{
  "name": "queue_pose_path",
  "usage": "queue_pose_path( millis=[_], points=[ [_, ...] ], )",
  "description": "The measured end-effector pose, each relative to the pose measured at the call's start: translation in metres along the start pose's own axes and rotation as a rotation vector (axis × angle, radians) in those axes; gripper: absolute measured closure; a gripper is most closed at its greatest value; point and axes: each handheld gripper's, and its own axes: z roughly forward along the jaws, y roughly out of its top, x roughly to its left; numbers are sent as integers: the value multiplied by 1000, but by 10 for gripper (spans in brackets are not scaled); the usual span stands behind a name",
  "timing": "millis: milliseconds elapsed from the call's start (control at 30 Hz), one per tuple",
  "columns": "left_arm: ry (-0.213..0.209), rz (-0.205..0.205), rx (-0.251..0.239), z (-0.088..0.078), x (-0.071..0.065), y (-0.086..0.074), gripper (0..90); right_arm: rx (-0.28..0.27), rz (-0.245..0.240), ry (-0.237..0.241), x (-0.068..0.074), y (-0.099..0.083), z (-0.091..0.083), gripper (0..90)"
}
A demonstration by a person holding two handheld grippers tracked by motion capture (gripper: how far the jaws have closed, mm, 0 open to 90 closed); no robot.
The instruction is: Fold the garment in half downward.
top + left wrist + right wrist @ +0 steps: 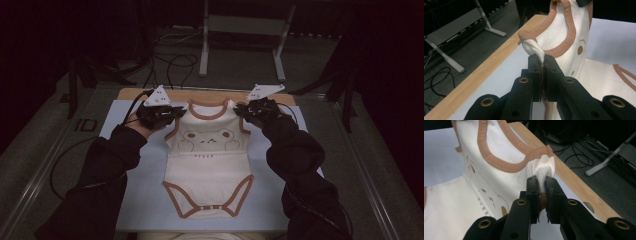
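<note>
A cream baby bodysuit (210,160) with brown trim and a bear drawing lies flat on the pale mat (135,200), neck end away from me. My left gripper (176,113) is shut on its left shoulder strap; in the left gripper view the jaws pinch a twisted bunch of that cream cloth (534,50). At the other shoulder my right gripper (243,111) is shut on the strap, and the right gripper view has the cloth (541,173) squeezed between the jaws just below a white snap button (544,158). Both shoulders are lifted slightly off the mat.
The mat lies on a wooden board (235,96) whose far edge sits just behind the grippers. Beyond the table are a metal stand (240,30) and loose cables (170,65) on the floor. Dark-sleeved forearms flank the bodysuit.
</note>
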Motion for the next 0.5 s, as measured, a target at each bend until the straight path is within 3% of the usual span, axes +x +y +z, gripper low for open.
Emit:
queue_pose_path(
  millis=[500],
  points=[
    [-42,1,9,1,-17,-18,864,11,3,40,16,-25,-3,825]
  ],
)
